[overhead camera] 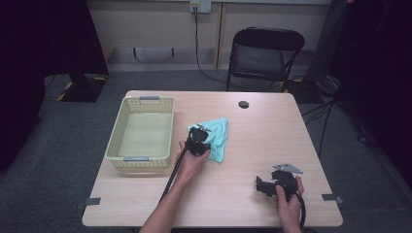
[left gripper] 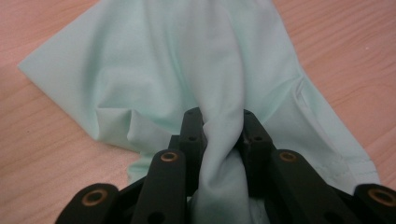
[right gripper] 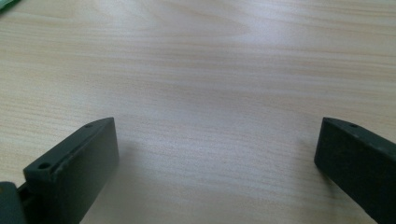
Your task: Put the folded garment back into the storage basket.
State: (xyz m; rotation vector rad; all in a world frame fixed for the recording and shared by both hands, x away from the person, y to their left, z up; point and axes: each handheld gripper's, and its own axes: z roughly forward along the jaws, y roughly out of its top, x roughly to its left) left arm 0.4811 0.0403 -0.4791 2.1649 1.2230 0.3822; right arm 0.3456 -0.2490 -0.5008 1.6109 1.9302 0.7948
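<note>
High view: wooden table (overhead camera: 233, 194), pale yellow basket (overhead camera: 141, 133) on its left part, mint-green cloth (overhead camera: 216, 136) lying just right of the basket, near the table's middle. Left gripper (overhead camera: 198, 132) sits at the cloth's near-left edge, held by the left hand (overhead camera: 192, 158), cable trailing back along the forearm. Right gripper (overhead camera: 265, 187) is well apart from the cloth, low over the near-right part of the table, in the right hand (overhead camera: 289, 199), grey three-cornered plate on top.

Left gripper view: black jaws pinched together on a bunched fold of the cloth (left gripper: 187, 70); fabric squeezed between the pads and rising in a ridge past them. Rest of the cloth spreads out flat on the table (left gripper: 42, 154), wrinkled, with a hemmed edge at the right.

Right gripper view: jaws stand wide apart, nothing between them, bare wood grain of the table (right gripper: 210, 93) beneath. Small green corner at top left edge, too little to tell what.

Beyond the table: black folding chair (overhead camera: 265, 53), grey floor.
</note>
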